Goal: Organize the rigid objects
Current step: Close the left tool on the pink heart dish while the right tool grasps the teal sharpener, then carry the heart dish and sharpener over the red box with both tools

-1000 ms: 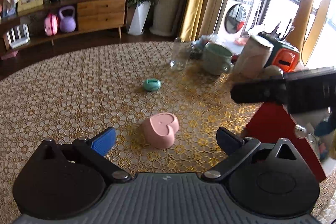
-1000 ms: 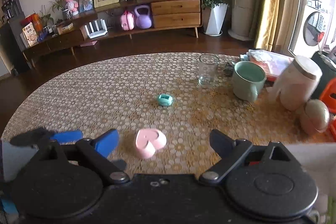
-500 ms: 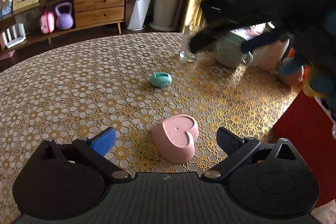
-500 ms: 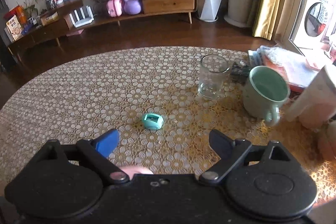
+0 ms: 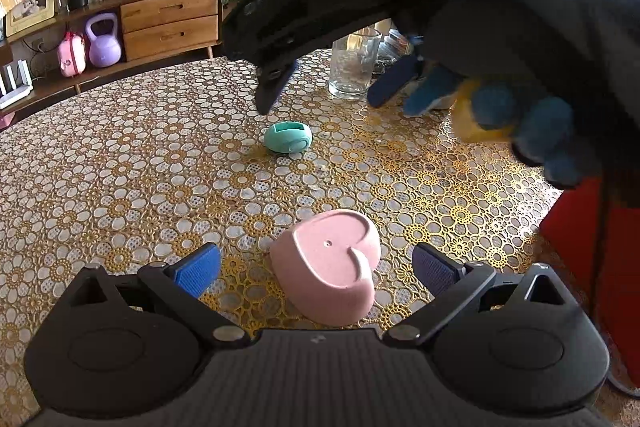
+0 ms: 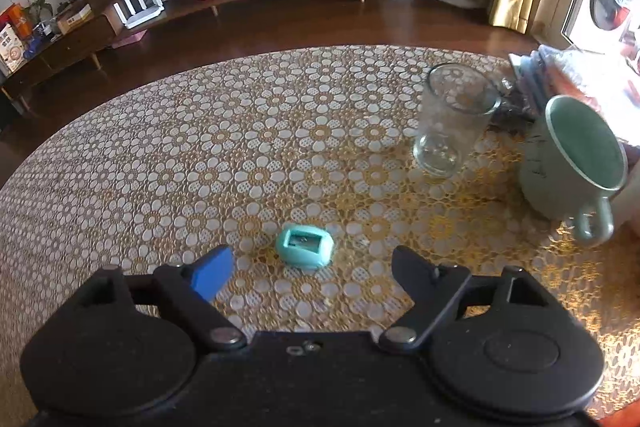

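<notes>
1. Left gripper – jaws wide, straddling the pink heart-shaped dish, which lies upside down on the table; pads clear of it.
2. Right gripper – jaws closing around the teal sharpener, not yet touching.
3. Right view alone shows the green mug; the glass stands beside it.
4. Left view alone shows the gloved hand.
</notes>
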The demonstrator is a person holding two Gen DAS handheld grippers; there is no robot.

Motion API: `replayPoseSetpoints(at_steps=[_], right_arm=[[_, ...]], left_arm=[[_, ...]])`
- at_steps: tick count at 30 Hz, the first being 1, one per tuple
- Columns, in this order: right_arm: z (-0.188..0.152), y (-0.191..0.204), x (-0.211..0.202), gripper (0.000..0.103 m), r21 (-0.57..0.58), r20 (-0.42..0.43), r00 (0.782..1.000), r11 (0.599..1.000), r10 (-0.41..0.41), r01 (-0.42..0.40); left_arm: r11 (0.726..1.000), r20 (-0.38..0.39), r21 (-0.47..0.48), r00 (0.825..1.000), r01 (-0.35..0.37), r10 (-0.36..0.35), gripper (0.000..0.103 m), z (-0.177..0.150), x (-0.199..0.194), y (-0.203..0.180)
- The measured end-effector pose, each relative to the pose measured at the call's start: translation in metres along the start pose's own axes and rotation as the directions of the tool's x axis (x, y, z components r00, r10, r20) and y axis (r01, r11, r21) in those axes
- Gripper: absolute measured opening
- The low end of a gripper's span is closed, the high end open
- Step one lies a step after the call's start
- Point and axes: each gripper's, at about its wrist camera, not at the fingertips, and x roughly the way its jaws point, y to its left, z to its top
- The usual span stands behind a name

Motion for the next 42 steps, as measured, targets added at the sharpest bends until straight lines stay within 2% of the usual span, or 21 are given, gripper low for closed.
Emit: replayPoseSetpoints(at_steps=[8,15,18,21,23,32,37,42], right_arm=[[0.004,0.015,0.023,0.071,-0.006,-0.034,0.999,1.000,-0.015,0.015],[0.003,0.016,0.034,0.054,-0.005,-0.055,0.998,1.000,-0.021,0.021],[0.004,0.016,0.037,0.049,-0.009,-0.056,0.998,1.000,-0.022,0.021],[0.003,0.015,0.041,0.042,-0.013,-0.061,0.998,1.000,-0.024,0.023],[0.000,0.017,0.042,0.037,-0.016,-0.062,0.998,1.000,-0.027,0.026],[-0.011,-0.003,0.033,0.035,0.013,-0.048,0.999,1.000,-0.002,0.003],[-0.025,-0.015,0.002,0.035,0.015,-0.032,0.999,1.000,0.016,-0.015],[-0.038,-0.022,-0.044,0.035,0.010,0.007,0.999,0.999,0.040,-0.040]], left_arm=[[1.000,0.025,0.011,0.999,-0.020,0.020,0.101,-0.006,0.005,0.001],[0.999,0.029,0.039,0.999,-0.025,0.024,0.077,-0.009,0.009,-0.005],[0.999,0.035,0.047,0.999,-0.025,0.024,0.072,-0.008,0.009,-0.007],[0.998,0.044,0.056,0.999,-0.021,0.019,0.061,-0.008,0.009,-0.009],[0.998,0.046,0.063,0.999,-0.027,0.025,0.061,-0.007,0.009,-0.011],[0.998,0.050,0.040,0.998,-0.039,0.037,0.060,-0.005,0.007,-0.008],[0.999,0.054,0.011,0.998,-0.037,0.037,0.060,0.002,-0.005,-0.004],[0.999,0.061,-0.001,0.997,-0.036,0.036,0.060,0.012,-0.028,-0.011]])
